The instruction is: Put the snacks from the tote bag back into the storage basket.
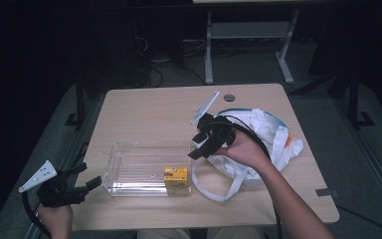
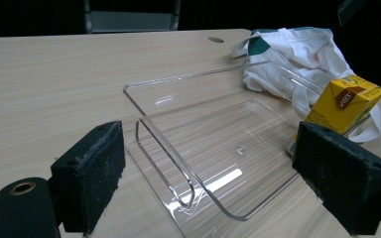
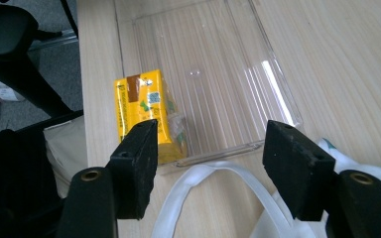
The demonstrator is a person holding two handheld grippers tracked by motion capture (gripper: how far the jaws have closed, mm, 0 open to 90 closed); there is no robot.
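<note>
High view: a clear tray (image 1: 129, 169) sits on the table (image 1: 149, 107), and it is the landmark here. A yellow carton (image 1: 176, 178) stands in the tray's near right corner. Just right of the tray lies a white bag (image 1: 258, 132), its strap looping toward the table's near edge. The right hand-held gripper (image 1: 203, 147) hangs over the tray's right end, jaws apart and empty. The left hand-held gripper (image 1: 90, 185) is off the tray's left end, at the table edge, jaws spread, holding nothing.

Left gripper view: both black jaws stand wide with the tray (image 2: 188, 144) between and beyond them. The carton (image 2: 345, 101) is at the tray's far end, with brown label lettering too small to read surely. The bag (image 2: 297, 54) lies behind it.

Right gripper view: jaws wide, empty, above the tray (image 3: 218, 74). The carton (image 3: 141, 99) leans in the tray's corner, with a brown patch and small print, unreadable. The bag's strap (image 3: 213, 173) curves just outside the tray wall.
</note>
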